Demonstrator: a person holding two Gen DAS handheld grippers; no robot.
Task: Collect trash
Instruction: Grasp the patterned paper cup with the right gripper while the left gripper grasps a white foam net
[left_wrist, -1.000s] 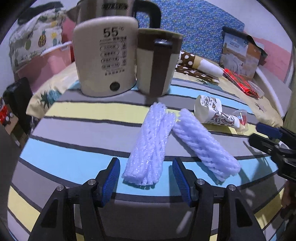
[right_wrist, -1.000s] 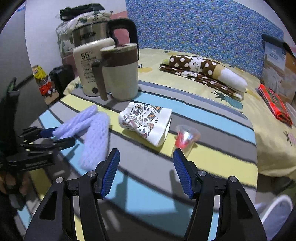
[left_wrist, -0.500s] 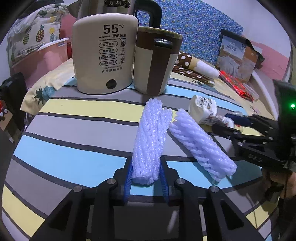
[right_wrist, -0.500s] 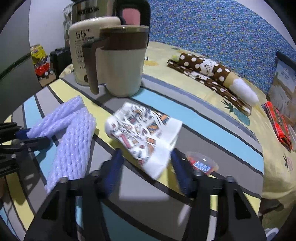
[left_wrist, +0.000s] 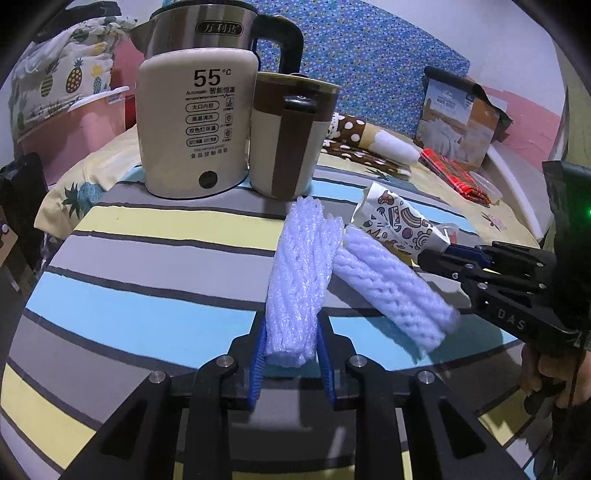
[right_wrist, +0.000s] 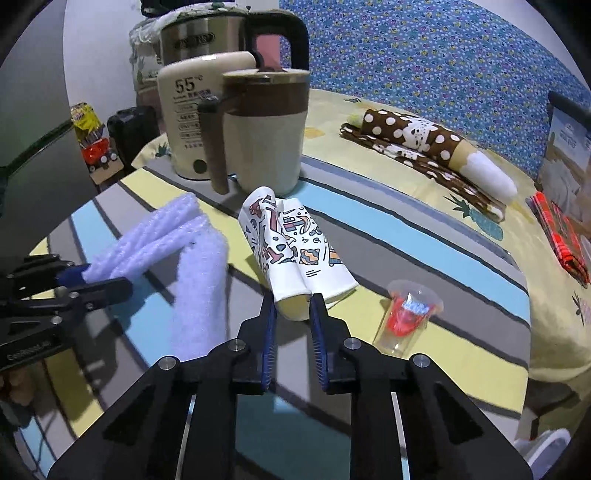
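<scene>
Now, both pieces of trash are pinched at once. The left gripper (left_wrist: 290, 363) has its blue pads pressed on the near end of a white foam net (left_wrist: 301, 280), and its jaws are closing that last bit onto it. The net runs away from the gripper toward the mug (left_wrist: 290, 134), lying on the striped tablecloth (left_wrist: 140, 258). A second foam net (left_wrist: 397, 291) lies just to its right, angled off, its far end touching the first one.

Over on the right gripper (right_wrist: 293, 338), the jaws are drawn tight together on the open rim of a crushed paper cup (right_wrist: 291, 251), patterned with doodles. The cup's other end points at the mug, close in front of it. A small clear plastic cup (right_wrist: 408, 317) with something red inside lies on its side, right of the paper cup and farther from the mug.

Behind the mug, touching or nearly so, stands a cream kettle (left_wrist: 195, 125) marked 55. Beyond the mug, a polka-dot cloth roll (right_wrist: 424, 147) rests on the bed.
</scene>
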